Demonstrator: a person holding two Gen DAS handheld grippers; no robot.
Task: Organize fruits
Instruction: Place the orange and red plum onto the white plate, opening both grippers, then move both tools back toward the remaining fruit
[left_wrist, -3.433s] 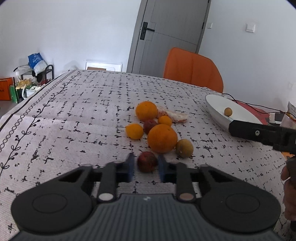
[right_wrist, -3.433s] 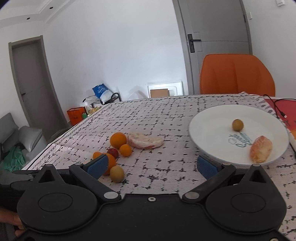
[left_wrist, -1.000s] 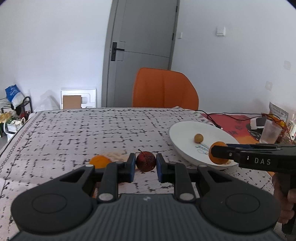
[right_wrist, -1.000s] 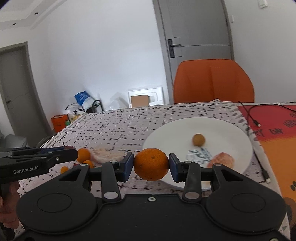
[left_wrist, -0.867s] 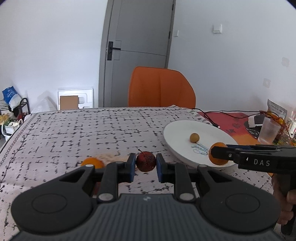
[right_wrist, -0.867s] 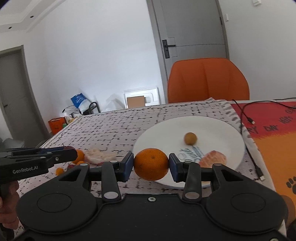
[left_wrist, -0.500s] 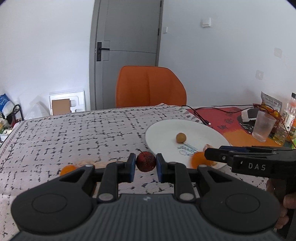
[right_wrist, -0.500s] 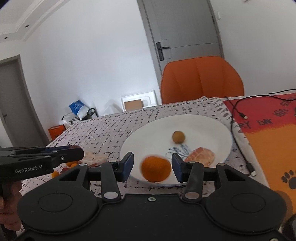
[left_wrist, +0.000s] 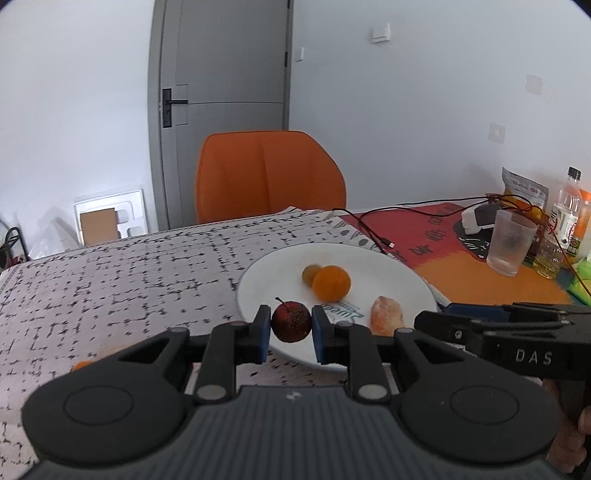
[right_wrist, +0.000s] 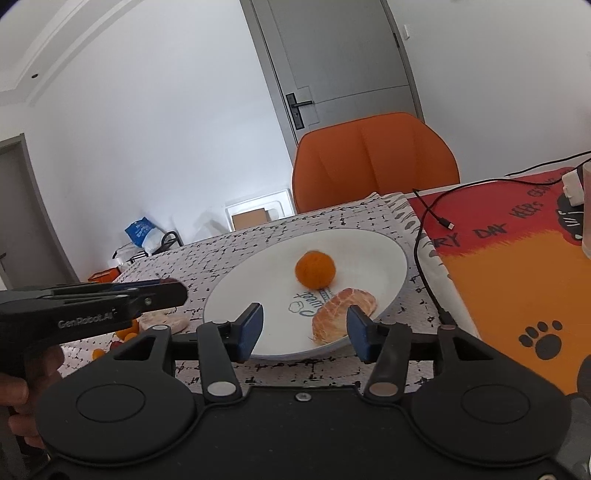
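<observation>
My left gripper (left_wrist: 290, 330) is shut on a small dark red fruit (left_wrist: 291, 321) with a stem, held above the near rim of the white plate (left_wrist: 258, 280). On the plate lie an orange (left_wrist: 331, 283), a small brown fruit (left_wrist: 309, 274) behind it and a peeled citrus piece (left_wrist: 384, 317). My right gripper (right_wrist: 303, 328) is open and empty over the plate's near edge (right_wrist: 229, 291); the orange (right_wrist: 315, 269) and the peeled piece (right_wrist: 338, 306) lie beyond it. The left gripper shows at the left of the right wrist view (right_wrist: 162, 291).
Several small oranges (right_wrist: 127, 334) and another peeled piece (right_wrist: 162, 321) lie on the patterned tablecloth left of the plate. A black cable (right_wrist: 430, 236) runs by the plate's right. A glass (left_wrist: 509, 243), bottles (left_wrist: 565, 218) and an orange chair (left_wrist: 266, 173) stand beyond.
My right gripper opened and let go of the orange, which now lies on the plate. My left gripper carried the dark red fruit right, over the plate's near rim.
</observation>
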